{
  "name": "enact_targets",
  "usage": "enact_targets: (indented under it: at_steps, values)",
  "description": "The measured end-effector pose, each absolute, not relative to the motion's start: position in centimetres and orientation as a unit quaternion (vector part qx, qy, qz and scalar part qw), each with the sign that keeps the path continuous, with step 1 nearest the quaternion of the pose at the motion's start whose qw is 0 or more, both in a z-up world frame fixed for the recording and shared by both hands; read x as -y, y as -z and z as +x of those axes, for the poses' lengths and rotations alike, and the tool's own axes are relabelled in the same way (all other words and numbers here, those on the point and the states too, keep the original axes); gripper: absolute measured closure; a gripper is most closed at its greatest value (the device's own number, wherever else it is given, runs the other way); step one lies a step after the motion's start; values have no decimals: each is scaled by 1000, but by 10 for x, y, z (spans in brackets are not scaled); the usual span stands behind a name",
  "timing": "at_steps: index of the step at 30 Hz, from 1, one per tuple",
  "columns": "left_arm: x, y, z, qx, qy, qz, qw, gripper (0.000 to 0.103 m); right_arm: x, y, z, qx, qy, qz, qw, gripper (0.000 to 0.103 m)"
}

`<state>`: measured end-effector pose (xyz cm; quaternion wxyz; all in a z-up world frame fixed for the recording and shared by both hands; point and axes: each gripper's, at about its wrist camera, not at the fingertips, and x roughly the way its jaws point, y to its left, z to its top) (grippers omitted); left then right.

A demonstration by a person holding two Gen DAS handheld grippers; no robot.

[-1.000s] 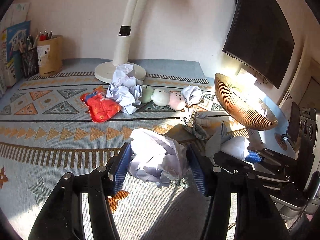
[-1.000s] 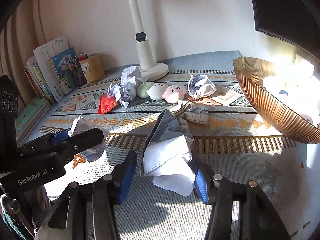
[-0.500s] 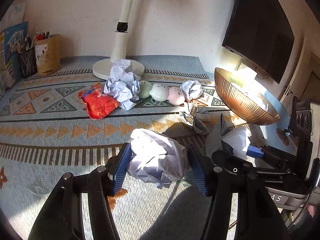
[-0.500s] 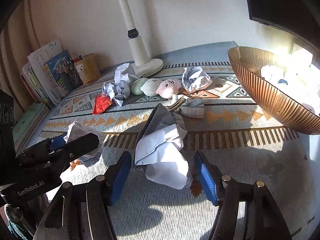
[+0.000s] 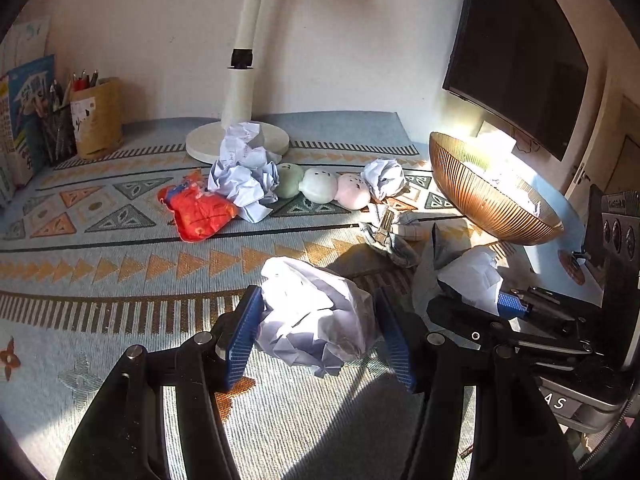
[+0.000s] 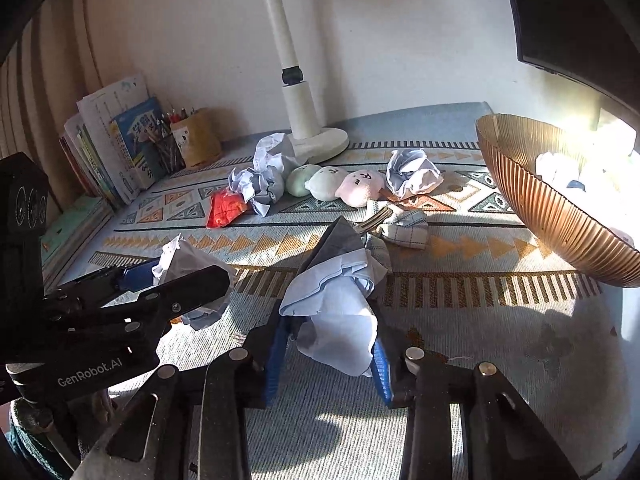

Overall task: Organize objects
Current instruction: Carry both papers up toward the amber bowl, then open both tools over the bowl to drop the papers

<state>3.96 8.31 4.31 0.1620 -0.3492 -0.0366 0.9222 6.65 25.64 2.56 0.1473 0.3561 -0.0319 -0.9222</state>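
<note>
My left gripper is shut on a crumpled white paper ball, its blue pads pressed against both sides just above the patterned mat. In the right wrist view that left gripper and its paper ball show at the left. My right gripper has its jaws closing on a crumpled pale blue and white paper, and both pads touch it. A ribbed amber bowl holding several paper wads stands at the right; the bowl also appears in the left wrist view.
Further back lie a red wrapper, more crumpled papers, three plush balls, another paper wad and a checked cloth with a clip. A lamp base, pencil holder, books and monitor line the edges.
My right gripper's jaws have drawn in from well apart until the pads press the pale paper. The left gripper keeps the same hold on its paper ball.
</note>
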Motion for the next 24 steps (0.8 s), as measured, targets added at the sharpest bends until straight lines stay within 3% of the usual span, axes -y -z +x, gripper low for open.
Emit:
enact_targets:
  at_steps: [11, 18, 23, 24]
  values:
    - [-93, -62, 29, 49, -902, -367, 221, 48, -286, -42, 82, 52, 937, 327, 112, 67]
    - [-164, -140, -7, 37, -894, -307, 325, 48, -366, -129, 93, 90, 971, 220, 29, 67]
    - [-228, -153, -62, 37, -885, -315, 340, 48, -413, -165, 54, 100, 973, 203, -48, 67]
    - [-240, -154, -70, 30, -888, -310, 339, 48, -421, -166, 42, 109, 970, 209, -51, 62]
